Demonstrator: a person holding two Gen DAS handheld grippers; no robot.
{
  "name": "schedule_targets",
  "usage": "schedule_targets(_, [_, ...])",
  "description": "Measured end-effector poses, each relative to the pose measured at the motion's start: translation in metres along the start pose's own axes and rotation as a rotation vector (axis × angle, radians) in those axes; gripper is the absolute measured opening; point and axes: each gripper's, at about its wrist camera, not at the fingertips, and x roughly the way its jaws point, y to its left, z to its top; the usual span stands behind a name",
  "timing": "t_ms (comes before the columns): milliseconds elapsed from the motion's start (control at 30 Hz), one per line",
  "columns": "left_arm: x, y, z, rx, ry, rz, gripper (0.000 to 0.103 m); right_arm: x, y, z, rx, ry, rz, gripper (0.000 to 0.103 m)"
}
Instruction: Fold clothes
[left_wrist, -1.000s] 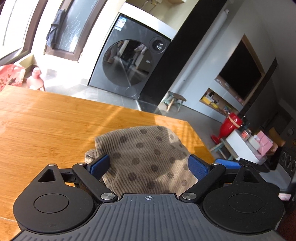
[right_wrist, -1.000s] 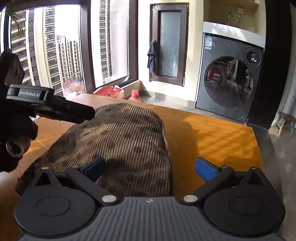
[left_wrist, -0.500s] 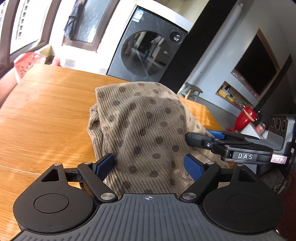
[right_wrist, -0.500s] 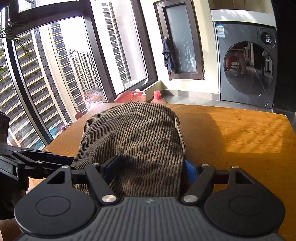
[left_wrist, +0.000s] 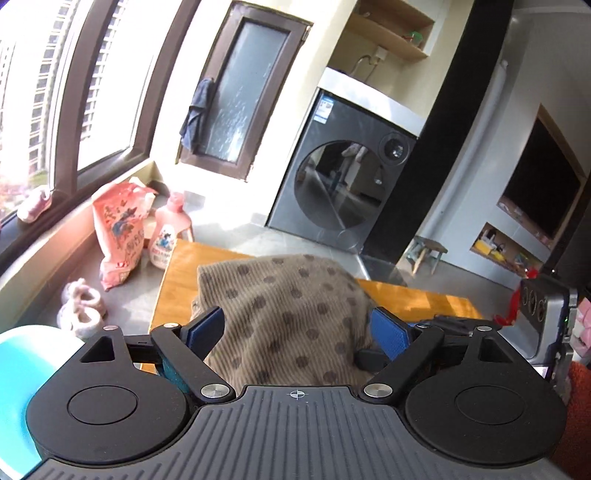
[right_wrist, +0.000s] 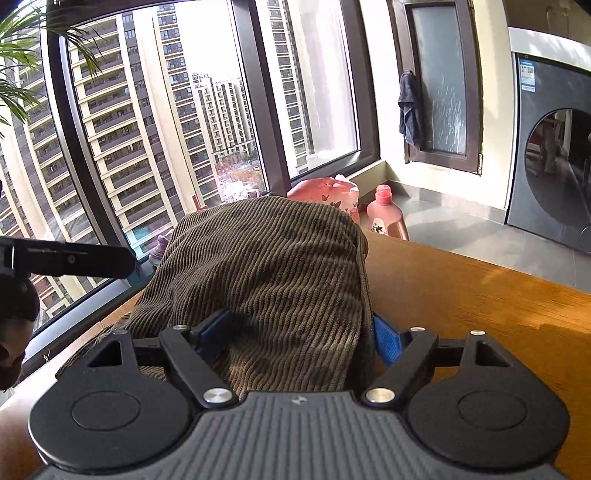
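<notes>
folded brown spotted cloth (left_wrist: 288, 314) bunched over wooden table (left_wrist: 417, 299) edge; left gripper (left_wrist: 299, 328) jaws opening, cloth between blue pads; right gripper (right_wrist: 299, 332) jaws opening, pads against cloth sides, grip unclear

Bright window (right_wrist: 207, 122) daylight, glare left, fisheye-bent edges, sharp focus.

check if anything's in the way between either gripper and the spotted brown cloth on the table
Nothing visible does. The brown cloth already sits bunched between the blue pads of the left gripper, and between those of the right gripper too. Both sets of jaws are opening, with only fabric between them.
</notes>
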Motion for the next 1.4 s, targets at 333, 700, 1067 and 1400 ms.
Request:
schedule_targets(333, [0.091,0.029,0.002,-0.069,0.098,-0.016,0.093,-0.044,0.038,-0.012,-0.166,-0.095,0.011,0.083])
schedule_targets(700, [0.097,0.056,-0.001,-0.086,0.100,-0.004,0.094,0.005,0.061,-0.016,-0.419,-0.066,-0.102,0.083])
schedule_targets(1067, [0.045,0.020,-0.019,-0.076,-0.037,0.099,0.096,-0.021,0.051,-0.031,-0.244,-0.151,-0.072,0.103])
schedule_targets(1400, [-0.052,-0.100,-0.086,0.005,-0.094,0.395,0.103,-0.099,0.034,-0.087,0.071,-0.197,0.003,0.103])
